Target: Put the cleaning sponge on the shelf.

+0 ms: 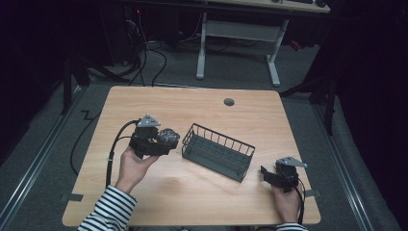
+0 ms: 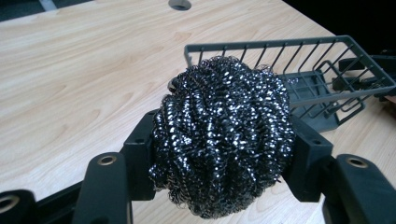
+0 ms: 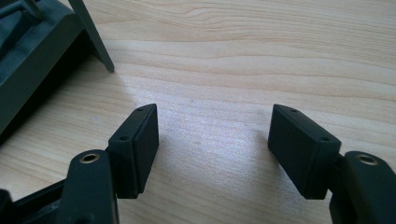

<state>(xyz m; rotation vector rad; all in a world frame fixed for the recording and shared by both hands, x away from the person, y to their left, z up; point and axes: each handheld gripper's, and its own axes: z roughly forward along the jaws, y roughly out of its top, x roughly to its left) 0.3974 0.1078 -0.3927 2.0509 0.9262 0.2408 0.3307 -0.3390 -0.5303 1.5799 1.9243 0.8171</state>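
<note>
- scourer (image 2: 223,140): a ball of steel wool, clamped between the two pads of the left gripper (image 1: 162,139), which press into its sides; it bulges out above and below them.
- seen from above, the scourer (image 1: 169,136) is held over the table (image 1: 202,192), just left of the basket (image 1: 217,152) and not touching it.
- the basket (image 2: 327,79) is a dark wire rack, lying at a slant near the table's middle.
- the left hand (image 1: 134,163) grips its tool from below, striped sleeve (image 1: 108,211) behind it.
- the right gripper (image 3: 212,149) is spread wide, nothing between its pads, bare wood beneath.
- it sits near the table's right edge (image 1: 269,175), just beside the basket's near corner.
</note>
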